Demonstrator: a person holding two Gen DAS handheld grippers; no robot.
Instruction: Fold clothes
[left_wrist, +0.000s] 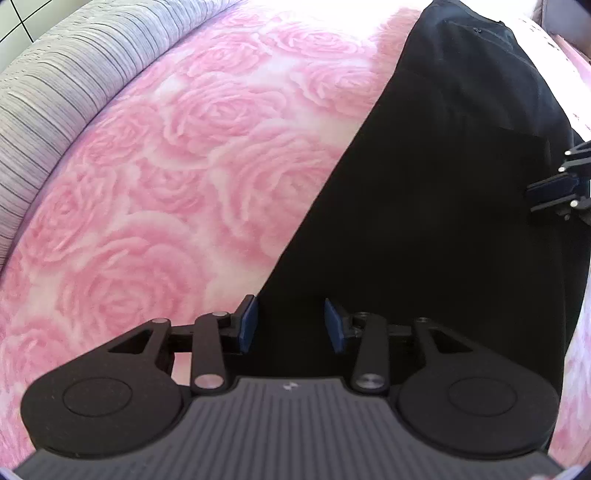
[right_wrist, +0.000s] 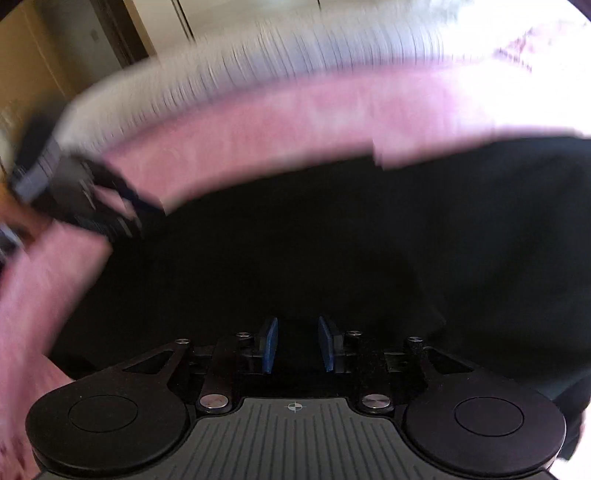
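Down at a steep angle, the left gripper (left_wrist: 290, 325) points at the near edge of the black garment (left_wrist: 443, 221), which lies spread in a long band across the pink rose-patterned bedcover (left_wrist: 166, 177). Its two blue pads (left_wrist: 248, 325) stand partly apart with only dark cloth showing behind the gap — nothing is pinched between them, and whether the tips touch the fabric cannot be told. The left pad sits right at the garment's slanted edge, where black meets pink; the right pad is over the cloth itself.

At the right edge of the left wrist view the right gripper (left_wrist: 565, 181) comes in from the side, over the same garment, its jaws seen edge-on.

From the right wrist view, which is heavily smeared, that gripper (right_wrist: 297, 345) is tilted down over the middle of the black cloth, its blue pads (right_wrist: 271, 345) a narrow gap apart and empty. The left gripper (right_wrist: 85, 199) appears far off to the left as a dark blur at the garment's edge — its jaws cannot be read from there.

A grey striped bolster or bed edge (left_wrist: 55, 96) runs along the far side of the bedcover, and beyond it a doorway and pale wall show faintly.
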